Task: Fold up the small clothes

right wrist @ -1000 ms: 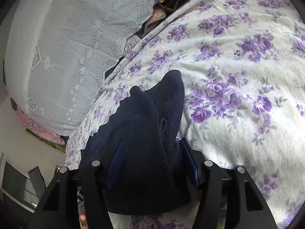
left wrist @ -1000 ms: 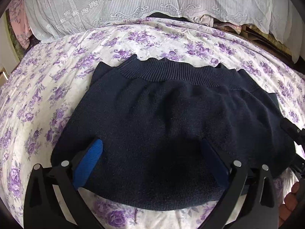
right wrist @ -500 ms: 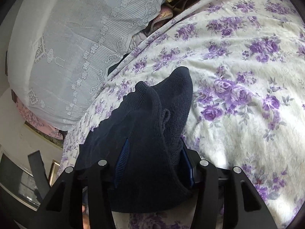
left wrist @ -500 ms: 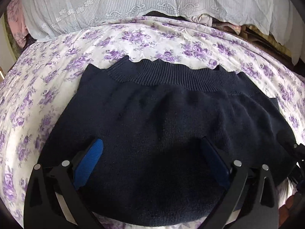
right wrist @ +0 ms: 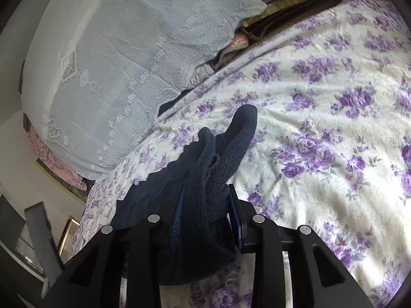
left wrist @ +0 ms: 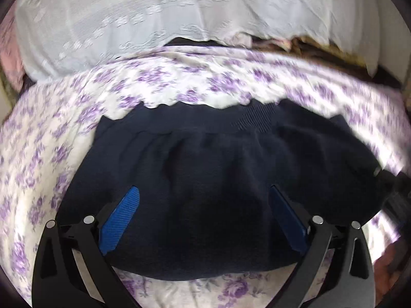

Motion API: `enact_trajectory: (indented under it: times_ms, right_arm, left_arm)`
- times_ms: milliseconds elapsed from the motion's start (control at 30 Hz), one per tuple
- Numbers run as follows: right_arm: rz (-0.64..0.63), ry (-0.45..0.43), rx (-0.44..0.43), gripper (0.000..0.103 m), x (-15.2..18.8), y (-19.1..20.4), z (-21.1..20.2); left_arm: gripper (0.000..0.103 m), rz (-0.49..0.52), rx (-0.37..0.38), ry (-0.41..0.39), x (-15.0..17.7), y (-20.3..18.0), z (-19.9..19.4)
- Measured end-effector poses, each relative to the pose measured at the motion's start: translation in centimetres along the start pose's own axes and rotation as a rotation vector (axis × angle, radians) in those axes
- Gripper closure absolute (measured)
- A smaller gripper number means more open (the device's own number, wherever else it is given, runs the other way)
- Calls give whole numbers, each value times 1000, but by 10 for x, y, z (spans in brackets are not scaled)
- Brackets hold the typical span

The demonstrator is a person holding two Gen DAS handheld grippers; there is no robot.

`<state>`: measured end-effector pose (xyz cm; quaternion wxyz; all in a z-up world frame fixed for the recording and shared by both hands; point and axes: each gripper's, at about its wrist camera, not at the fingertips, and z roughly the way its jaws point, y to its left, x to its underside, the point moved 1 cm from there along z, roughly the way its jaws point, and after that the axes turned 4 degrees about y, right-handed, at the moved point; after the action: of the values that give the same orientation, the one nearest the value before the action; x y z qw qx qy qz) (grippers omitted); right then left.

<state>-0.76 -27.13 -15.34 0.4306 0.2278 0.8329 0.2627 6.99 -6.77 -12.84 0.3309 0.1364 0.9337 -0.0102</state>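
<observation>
Dark navy knit garment [left wrist: 218,192]: spread on floral bedspread [left wrist: 51,154], ribbed waistband [left wrist: 244,120] at far edge, near hem rounded and lying just ahead of the left gripper. Right end gathered and lifted off the bedspread, bunched upward in the right wrist view [right wrist: 218,159].

Left gripper [left wrist: 203,220]: jaws wide apart, blue pads [left wrist: 120,220] on either side above the near part of the garment; no cloth pinched between them. Left wrist view blurred.

Right gripper [right wrist: 206,220]: jaws closing, a thick fold of the navy knit between them, blue pads [right wrist: 177,220] pressed against the cloth on both sides. A knit corner stands up beyond the fingertips, tilted to the far right.

Floral bedspread: white ground with purple rose print, covering the whole work surface, wrinkled at right in the right wrist view [right wrist: 334,128].

White lace-trimmed cloth [left wrist: 154,25]: draped over a bulky pile at the far side, beyond the bedspread's edge; same cloth at far left in the right wrist view [right wrist: 115,64].

Pink fabric [right wrist: 51,159]: partly visible beneath the lace cloth, far left.

Person's fingers [left wrist: 390,264]: near right edge of the left wrist view, blurred, detail unclear.
</observation>
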Motion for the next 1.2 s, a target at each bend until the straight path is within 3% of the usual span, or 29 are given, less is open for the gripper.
enact_trajectory:
  times_ms: [67,167,267,400,533,667,833,967,1000,1200]
  right_arm:
    - [-58,-8,17,71,2,11,-2]
    - [-106,-10,47,71,4,17,-1]
    - [-69,-5,42,71,2,11,-1]
    - [-128,-29,34,72,4,32,-10]
    - [-219,-59,30,73,7,66,-20]
    - [-314,-59,63,73,11,98,-16]
    - [-401,-58,108,73,17,126,-6]
    - [-481,-61,123,73,31,147,1]
    - [-506,-60,126,73,36,153,4]
    - [-571,-68,134,73,45,183,17]
  left_arm:
    - [4,28,-30,44,3,-9,13]
    - [4,13,-9,72,3,-6,20]
    - [4,-11,26,84,3,-1,21]
    - [4,-32,50,63,-1,4,13]
    - [4,-106,65,47,-16,32,5]
    - [4,-167,125,94,-34,64,14]
    - [4,-98,182,144,-52,68,36]
    - [5,-104,304,184,-63,72,52]
    - [5,-103,346,183,-66,73,52]
    - [10,-140,309,108,-73,101,38]
